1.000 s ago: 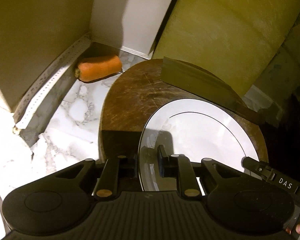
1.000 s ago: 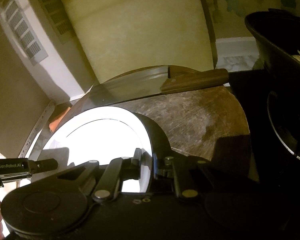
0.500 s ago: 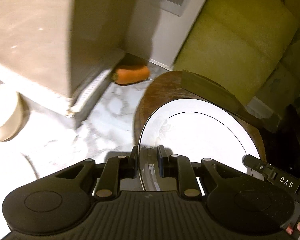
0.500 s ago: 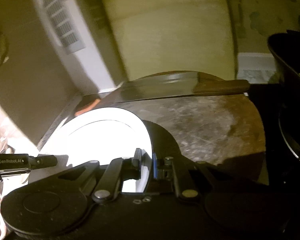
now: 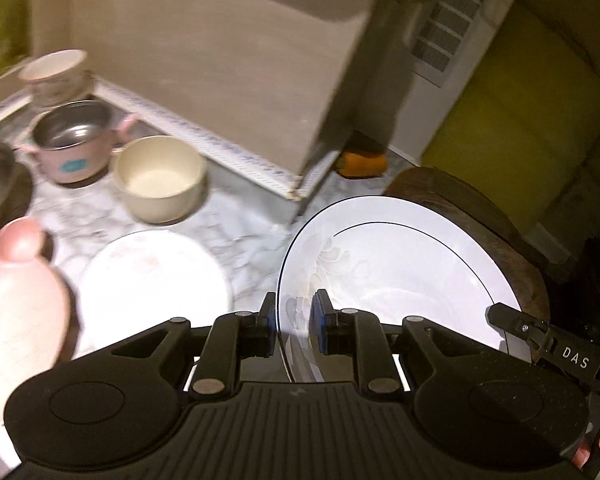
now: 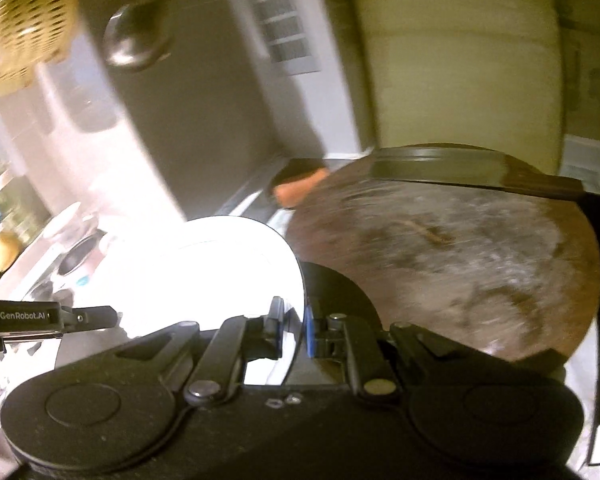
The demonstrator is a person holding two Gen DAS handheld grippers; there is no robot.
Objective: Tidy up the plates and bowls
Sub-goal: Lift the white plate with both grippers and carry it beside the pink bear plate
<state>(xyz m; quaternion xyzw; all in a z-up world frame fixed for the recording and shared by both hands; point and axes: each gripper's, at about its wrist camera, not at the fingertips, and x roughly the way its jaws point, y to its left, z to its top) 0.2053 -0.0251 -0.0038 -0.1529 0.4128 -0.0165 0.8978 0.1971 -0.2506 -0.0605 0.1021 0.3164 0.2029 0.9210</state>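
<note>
Bare marble bench (image 5: 236, 220) is lying open between the flat white plate (image 5: 152, 276) and the grey cabinet (image 5: 220, 60). The cream bowl (image 5: 160, 178), pink pot (image 5: 74, 144) and pink bottle (image 5: 16, 300) are crowding the left; the wooden board (image 6: 460, 256) is blocking the right.

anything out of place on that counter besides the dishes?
Yes. A carrot lies loose on the marble counter, tucked under the corner of the beige appliance, away from any board. A cleaver also lies on the round wooden board.
</note>
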